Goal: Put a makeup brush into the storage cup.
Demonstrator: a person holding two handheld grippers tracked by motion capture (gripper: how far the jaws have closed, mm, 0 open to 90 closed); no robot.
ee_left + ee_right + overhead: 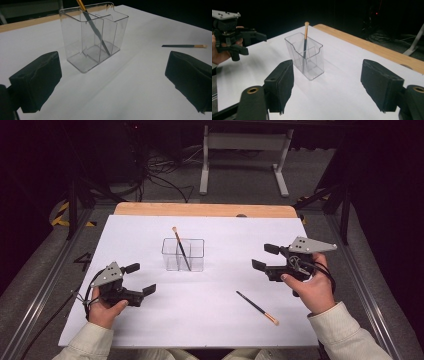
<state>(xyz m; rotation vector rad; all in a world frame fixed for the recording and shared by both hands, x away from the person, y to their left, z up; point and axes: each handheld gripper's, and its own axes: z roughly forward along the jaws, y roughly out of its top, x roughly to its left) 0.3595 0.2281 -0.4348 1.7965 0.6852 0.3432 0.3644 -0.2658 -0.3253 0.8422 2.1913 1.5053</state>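
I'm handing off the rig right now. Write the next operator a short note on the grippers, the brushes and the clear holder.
Left gripper: open, empty, left of the clear holder.
Right gripper: open, empty, right of the holder.
Done: one brush leans in the holder, light tip up.
Left: the second brush lies flat on the white table, in front of the right hand. Probably pick it up with the right gripper and stand it in the holder.
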